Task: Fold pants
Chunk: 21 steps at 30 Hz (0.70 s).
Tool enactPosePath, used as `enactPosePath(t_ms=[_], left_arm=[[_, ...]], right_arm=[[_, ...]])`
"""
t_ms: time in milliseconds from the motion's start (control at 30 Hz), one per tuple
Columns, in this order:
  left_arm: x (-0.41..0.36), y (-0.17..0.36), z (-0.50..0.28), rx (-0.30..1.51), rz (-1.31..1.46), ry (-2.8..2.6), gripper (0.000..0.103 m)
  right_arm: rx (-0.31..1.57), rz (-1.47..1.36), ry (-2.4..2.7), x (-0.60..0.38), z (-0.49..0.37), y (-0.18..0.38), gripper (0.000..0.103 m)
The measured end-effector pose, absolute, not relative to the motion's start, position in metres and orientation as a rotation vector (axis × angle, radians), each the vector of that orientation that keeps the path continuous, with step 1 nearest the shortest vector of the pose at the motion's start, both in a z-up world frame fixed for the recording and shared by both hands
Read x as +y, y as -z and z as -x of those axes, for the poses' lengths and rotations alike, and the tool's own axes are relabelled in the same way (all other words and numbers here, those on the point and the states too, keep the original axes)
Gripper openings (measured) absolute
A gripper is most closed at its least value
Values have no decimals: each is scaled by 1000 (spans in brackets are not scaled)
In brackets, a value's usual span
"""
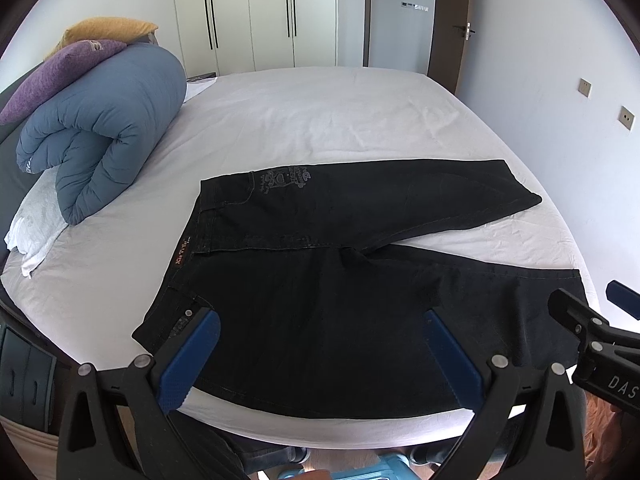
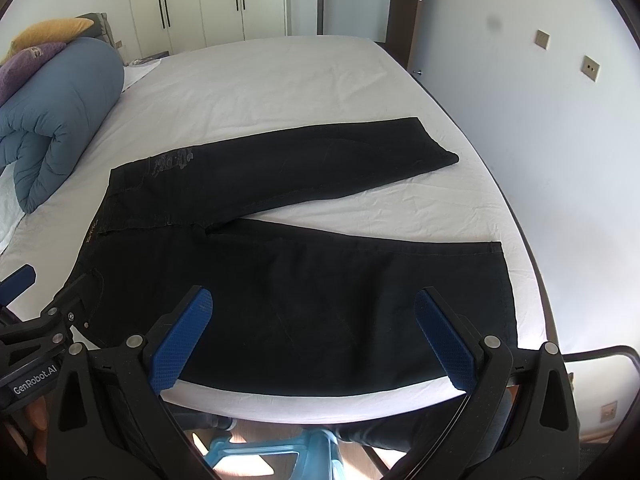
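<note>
Black pants [image 1: 328, 280] lie flat on the white bed [image 1: 320, 128], waistband to the left, the two legs spread apart in a V to the right. They also show in the right wrist view [image 2: 280, 272]. My left gripper [image 1: 320, 320] is open and empty, hovering over the near leg by the waist. My right gripper [image 2: 314, 300] is open and empty over the near leg, closer to its hem. The right gripper also shows at the right edge of the left wrist view [image 1: 592, 320], and the left gripper at the left edge of the right wrist view [image 2: 44, 304].
A rolled blue duvet [image 1: 100, 128] with purple [image 1: 52, 76] and yellow [image 1: 108, 28] pillows sits at the bed's left. White wardrobes [image 1: 256, 16] and a door stand behind. A wall [image 2: 540, 120] runs along the bed's right side. A light blue stool [image 2: 272, 456] is below the near edge.
</note>
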<state>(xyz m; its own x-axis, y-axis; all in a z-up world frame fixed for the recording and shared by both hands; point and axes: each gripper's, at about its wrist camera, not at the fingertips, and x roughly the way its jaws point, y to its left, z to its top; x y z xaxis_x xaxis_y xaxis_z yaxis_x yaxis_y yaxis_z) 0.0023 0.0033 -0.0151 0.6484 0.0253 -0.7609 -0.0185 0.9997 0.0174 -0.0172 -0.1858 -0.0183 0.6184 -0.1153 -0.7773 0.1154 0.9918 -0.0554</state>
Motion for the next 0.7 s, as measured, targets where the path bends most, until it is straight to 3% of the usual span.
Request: enactPosePath(t_ms=[200, 400, 700], left_arm=[[26, 26, -24, 840, 20, 35, 103], [78, 40, -101, 859, 129, 189, 103], [128, 64, -252, 890, -195, 141, 103]], right_arm=[[909, -32, 48, -194, 2, 25, 103], [889, -82, -93, -207, -43, 27, 103], [866, -31, -254, -215, -157, 34, 98]])
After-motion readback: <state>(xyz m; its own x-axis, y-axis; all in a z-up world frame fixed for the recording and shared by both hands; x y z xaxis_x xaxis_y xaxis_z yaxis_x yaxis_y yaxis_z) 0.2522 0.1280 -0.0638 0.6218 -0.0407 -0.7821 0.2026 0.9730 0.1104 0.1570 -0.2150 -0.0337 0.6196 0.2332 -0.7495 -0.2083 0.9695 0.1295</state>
